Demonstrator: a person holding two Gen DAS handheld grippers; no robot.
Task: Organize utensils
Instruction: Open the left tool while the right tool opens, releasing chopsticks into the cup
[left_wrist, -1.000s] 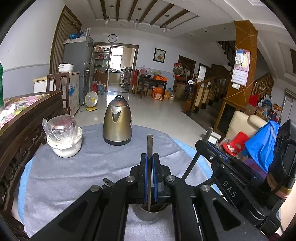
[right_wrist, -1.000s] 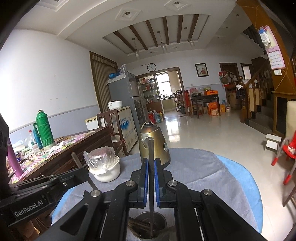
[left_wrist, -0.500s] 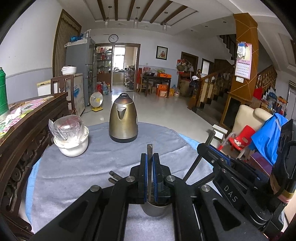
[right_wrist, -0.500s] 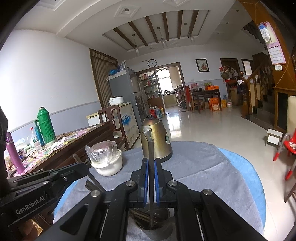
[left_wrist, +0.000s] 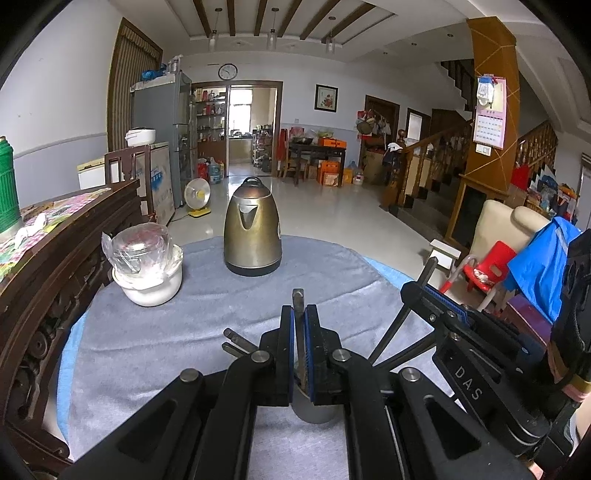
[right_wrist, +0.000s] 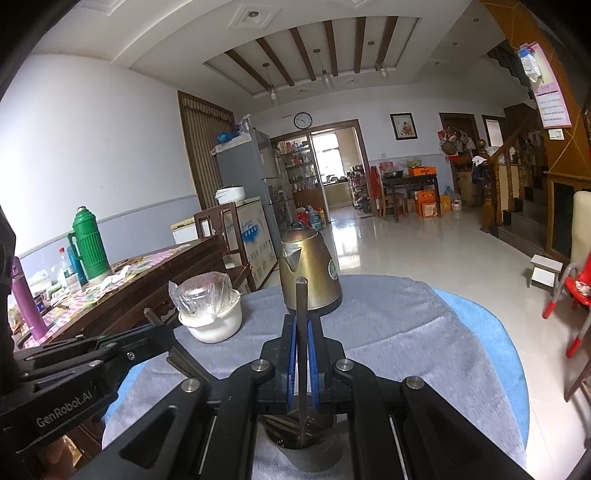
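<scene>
A metal cup (left_wrist: 314, 411) (right_wrist: 306, 452) stands on the grey cloth right under both grippers, with several dark chopsticks (left_wrist: 236, 338) leaning out of it. My left gripper (left_wrist: 299, 314) is shut on one upright dark chopstick (left_wrist: 297, 295) whose lower end reaches into the cup. My right gripper (right_wrist: 300, 321) is shut on another upright chopstick (right_wrist: 301, 295) that also dips into the cup. Each gripper shows in the other's view: the right gripper (left_wrist: 436, 302) at the right edge, the left gripper (right_wrist: 155, 338) at the lower left.
On the round table (left_wrist: 155, 343), a brass kettle (left_wrist: 253, 236) (right_wrist: 308, 273) stands at the far side. A white bowl (left_wrist: 147, 288) (right_wrist: 214, 321) with a plastic-wrapped lid sits left of it. A dark wooden sideboard (left_wrist: 55, 258) borders the table's left edge.
The chopstick in my left gripper sticks out less above the pads than a second ago. In both views more of the cup shows below the pads. Both grippers stay shut.
</scene>
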